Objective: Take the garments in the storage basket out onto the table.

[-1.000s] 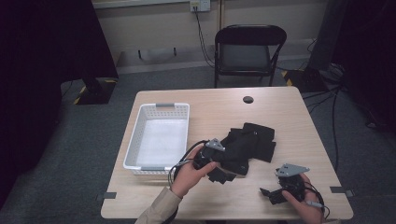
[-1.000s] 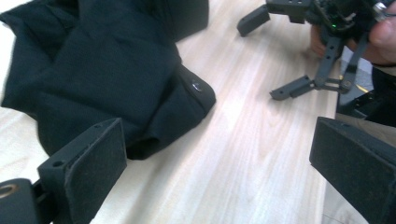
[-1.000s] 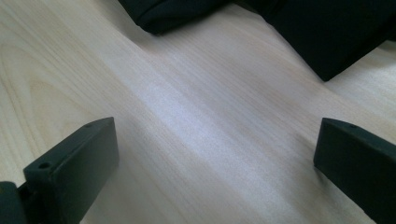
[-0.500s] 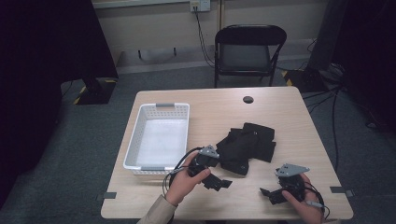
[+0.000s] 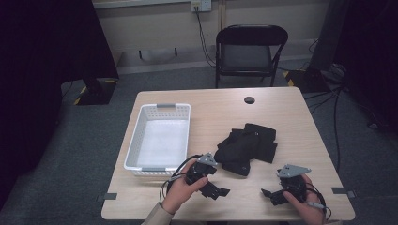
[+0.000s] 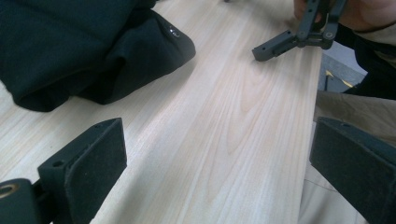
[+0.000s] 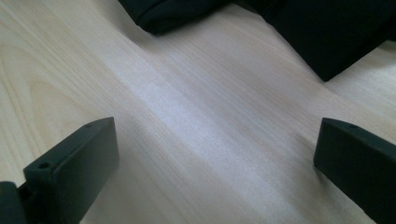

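Cut off and hard to read

Your black cloth heap (image 6: pixel 70 51) runs off the left claw view's top and left edges; its folds are too dark to separate.

A lab: dark curtains (image 5: pixel 47 70), taped table (image 5: pixel 281 112), folding chair (image 5: pixel 248 51).

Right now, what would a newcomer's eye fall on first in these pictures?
The heap of black clothing in the middle of the pale wooden table stands out first. Left of it sits an empty white plastic basket. Near the front edge, the left tool and right tool rest open on bare wood.
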